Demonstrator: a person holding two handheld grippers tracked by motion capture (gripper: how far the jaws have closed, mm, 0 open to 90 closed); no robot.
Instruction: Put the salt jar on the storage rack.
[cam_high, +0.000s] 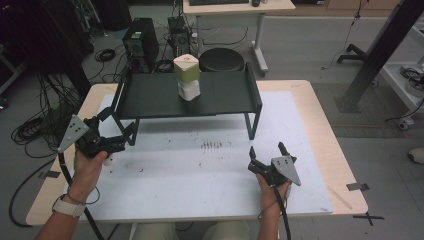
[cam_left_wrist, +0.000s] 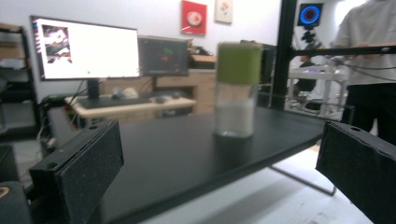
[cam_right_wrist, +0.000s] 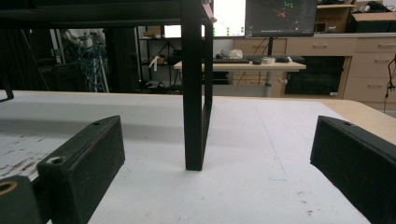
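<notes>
A black raised shelf (cam_high: 150, 97) stands on legs at the back of the white-covered table (cam_high: 200, 175). On it stands a jar with a green lid (cam_high: 186, 76), upright near the shelf's middle. My left gripper (cam_high: 117, 127) is open at the shelf's front left corner, a hand's length from the jar. In the left gripper view the jar (cam_left_wrist: 238, 88) stands on the shelf top (cam_left_wrist: 177, 154) beyond the open left gripper (cam_left_wrist: 224, 144). My right gripper (cam_high: 266, 149) is open low over the table, facing the shelf's front right leg (cam_right_wrist: 194, 93). Nothing lies between the right gripper's (cam_right_wrist: 212, 140) jaws.
A round black stool (cam_high: 221, 60), a computer tower (cam_high: 141, 44) and loose cables (cam_high: 35, 127) sit on the floor behind and left of the table. A desk (cam_high: 235, 10) stands farther back. A person (cam_left_wrist: 369, 46) stands beyond the shelf. Dark smudges (cam_high: 212, 145) mark the table cover.
</notes>
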